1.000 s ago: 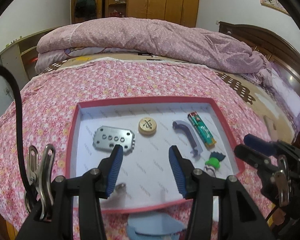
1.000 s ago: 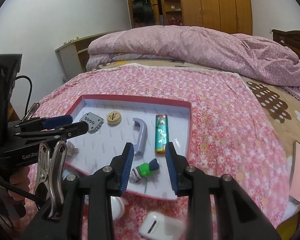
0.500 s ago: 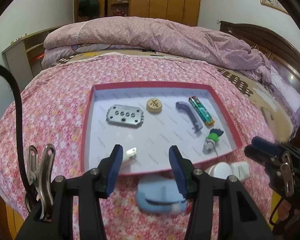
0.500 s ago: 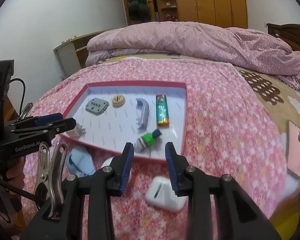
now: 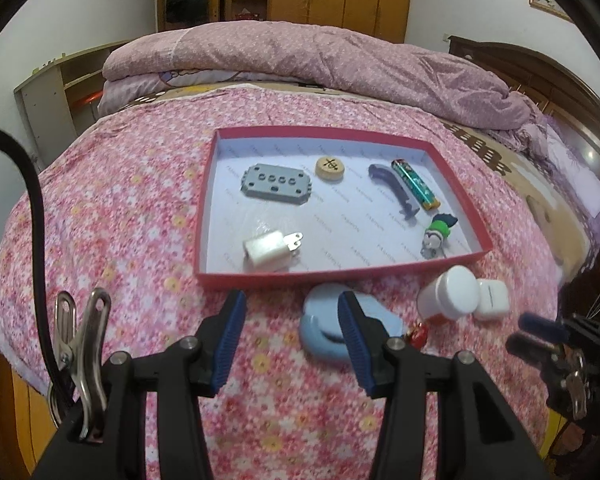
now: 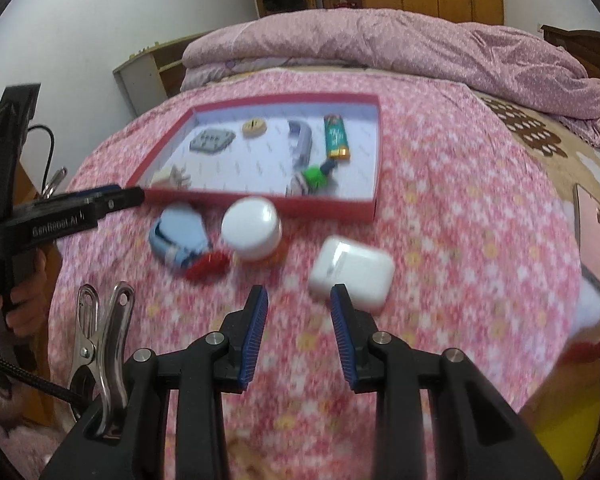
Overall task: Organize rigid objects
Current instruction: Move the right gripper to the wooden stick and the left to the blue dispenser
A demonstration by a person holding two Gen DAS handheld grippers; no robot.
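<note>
A red tray [image 5: 340, 278] with a white floor lies on the flowered bedspread. It holds a grey holed plate [image 5: 276, 184], a wooden disc [image 5: 330, 167], a grey handle [image 5: 394, 192], a green lighter [image 5: 415, 184], a green toy figure [image 5: 438, 234] and a white plug [image 5: 270, 254]. In front of the tray lie a blue case [image 5: 324, 320], a white-capped jar [image 5: 452, 294], a white earbud case [image 6: 352, 268] and a small red piece [image 6: 208, 266]. My left gripper [image 5: 291, 312] is open and holds nothing, with the blue case partly behind its right finger. My right gripper [image 6: 300, 296] is open and holds nothing, just short of the earbud case.
A folded pink quilt [image 5: 320, 60] lies across the far end of the bed. A phone [image 6: 590, 232] rests on the bedspread at the right. A low shelf [image 5: 60, 92] stands left of the bed and a wooden headboard [image 5: 548, 80] at the right. A hand [image 6: 4, 300] holds the left gripper.
Both grippers have drawn back from over the tray toward the bed's near edge. The blue case, jar and earbud case have come into view. The jaws' widths are unchanged.
</note>
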